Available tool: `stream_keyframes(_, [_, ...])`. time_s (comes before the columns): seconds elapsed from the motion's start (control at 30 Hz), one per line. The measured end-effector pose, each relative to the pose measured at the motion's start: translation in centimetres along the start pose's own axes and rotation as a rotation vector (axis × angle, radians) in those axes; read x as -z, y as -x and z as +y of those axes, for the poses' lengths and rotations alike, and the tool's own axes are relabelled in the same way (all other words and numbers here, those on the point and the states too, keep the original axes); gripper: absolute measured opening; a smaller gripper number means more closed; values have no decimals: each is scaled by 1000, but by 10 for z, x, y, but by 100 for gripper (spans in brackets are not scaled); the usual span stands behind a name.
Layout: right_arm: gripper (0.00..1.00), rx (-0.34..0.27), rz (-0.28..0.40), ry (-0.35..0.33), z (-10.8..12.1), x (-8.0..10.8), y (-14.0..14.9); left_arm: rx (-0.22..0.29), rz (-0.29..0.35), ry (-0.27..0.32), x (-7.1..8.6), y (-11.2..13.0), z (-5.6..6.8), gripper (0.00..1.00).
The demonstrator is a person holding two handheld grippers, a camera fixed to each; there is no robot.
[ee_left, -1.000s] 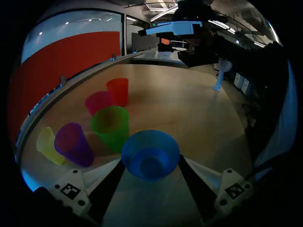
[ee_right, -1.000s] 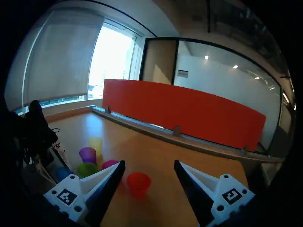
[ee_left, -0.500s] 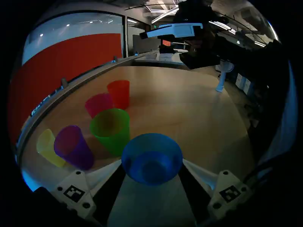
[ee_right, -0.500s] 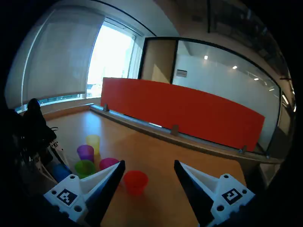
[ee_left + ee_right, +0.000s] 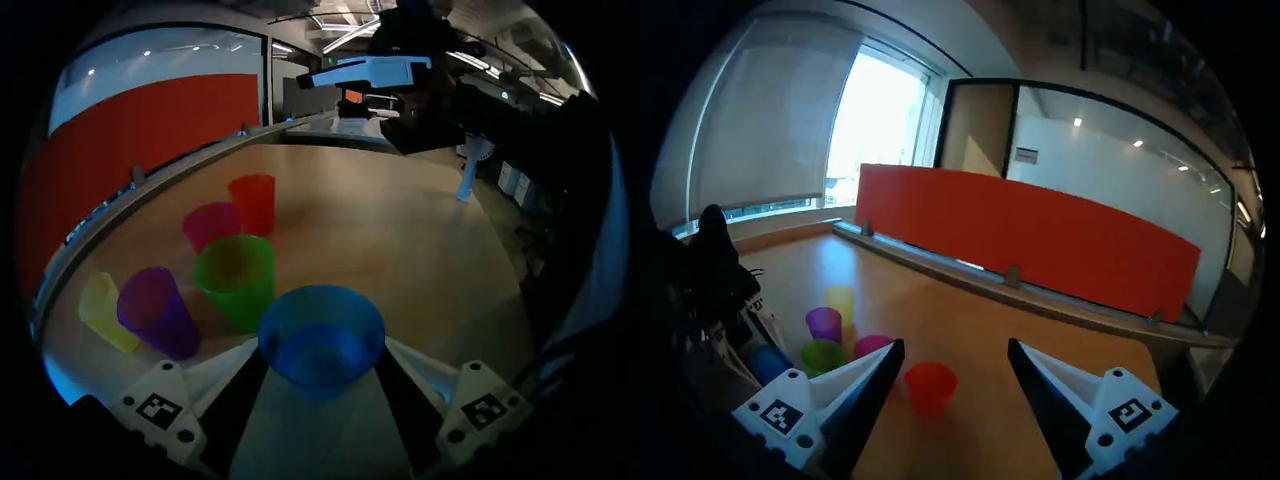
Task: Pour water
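Hard to tell whether the translucent blue plastic cup [image 5: 320, 320] holds water: just a darker blue low inside. Pinched upright between both fingers of the left gripper [image 5: 320, 358], so right at the tool's tips. From the right gripper view, barely made out low at the left edge, tucked among dark shapes and partly cut off by that tool's own white finger. Person holding the tools lost in shadow in both views.

Right gripper [image 5: 954, 346] spread wide, gripping nothing; beyond its tips, standing on the table, a translucent red plastic cup [image 5: 930, 386].

Underneath, a pale wooden table [image 5: 400, 232], broad and smooth. Along its far edge, a long red partition panel [image 5: 1040, 232] on a grey rail; behind that, a glass wall, a bright window [image 5: 876, 136] with a lowered blind, and ceiling lights. Off past the left gripper to the right, a small white fan [image 5: 468, 164].

Six cups counted. One blue in the grip. Five standing ahead and left of the left gripper: green [image 5: 234, 276] nearest, just beside the blue; purple [image 5: 156, 310] and yellow [image 5: 100, 310] farther left; pink [image 5: 210, 226] and the red one farther out. Two grippers. One fan.
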State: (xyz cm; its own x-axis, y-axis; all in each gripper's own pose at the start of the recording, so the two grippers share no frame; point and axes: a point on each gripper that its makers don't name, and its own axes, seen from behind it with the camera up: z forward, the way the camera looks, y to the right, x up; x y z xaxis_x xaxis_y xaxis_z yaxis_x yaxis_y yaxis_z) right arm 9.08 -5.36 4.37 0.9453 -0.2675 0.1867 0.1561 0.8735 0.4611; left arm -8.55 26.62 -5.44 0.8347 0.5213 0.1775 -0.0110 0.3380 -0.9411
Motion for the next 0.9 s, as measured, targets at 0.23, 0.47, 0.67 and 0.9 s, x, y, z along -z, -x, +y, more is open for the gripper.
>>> stream_keyframes(0.23, [100,0,4,-11,-8,-1,-6,6,37,-41,16,-14,-8,85])
stream_keyframes(0.47, [100,6,9,-29,-18,-4,-13,15,76,-97,34,-25,-20,85])
stream_keyframes(0.67, [100,3,5,-58,-28,-9,-15,27,99,-154,48,-28,-29,85])
stream_keyframes(0.9, [100,-9,-4,-104,-41,-19,-15,38,137,-227,66,-33,-42,85])
